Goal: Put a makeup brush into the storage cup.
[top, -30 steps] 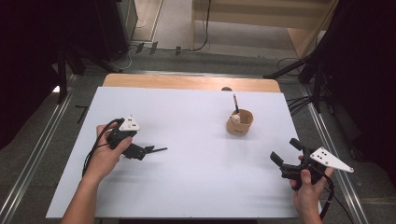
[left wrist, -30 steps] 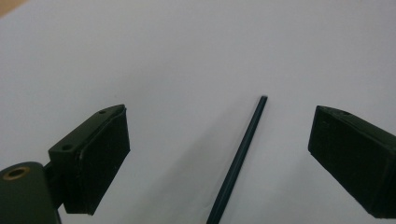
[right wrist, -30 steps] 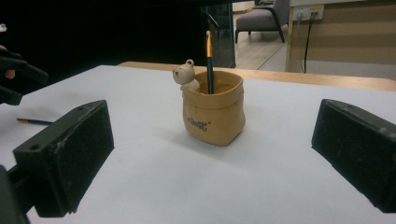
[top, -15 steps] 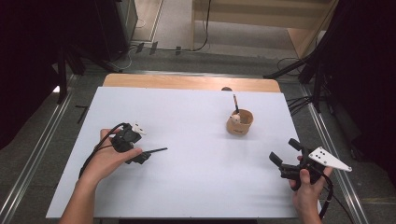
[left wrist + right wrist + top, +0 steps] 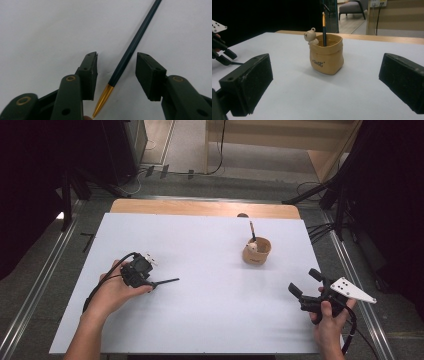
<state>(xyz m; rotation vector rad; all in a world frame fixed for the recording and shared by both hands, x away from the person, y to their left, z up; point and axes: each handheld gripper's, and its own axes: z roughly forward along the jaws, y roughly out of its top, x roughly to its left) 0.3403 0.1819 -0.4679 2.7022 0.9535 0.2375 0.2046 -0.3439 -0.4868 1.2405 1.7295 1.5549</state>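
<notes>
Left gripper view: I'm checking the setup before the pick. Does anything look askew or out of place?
Only the dark pen with a gold tip: it lies loose on the white table, slanting between the left gripper's jaws, which have just been closing but don't touch it. Another pen stands upright in the tan bear holder. Nothing is spilled or damaged.

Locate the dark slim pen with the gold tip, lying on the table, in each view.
High view: dark slim pen, left of centre.
Left gripper view: centre, diagonal, gold tip lowest.
Right gripper view: probably the thin dark line at far left.
Shared landmark: white table beneath it.
</notes>
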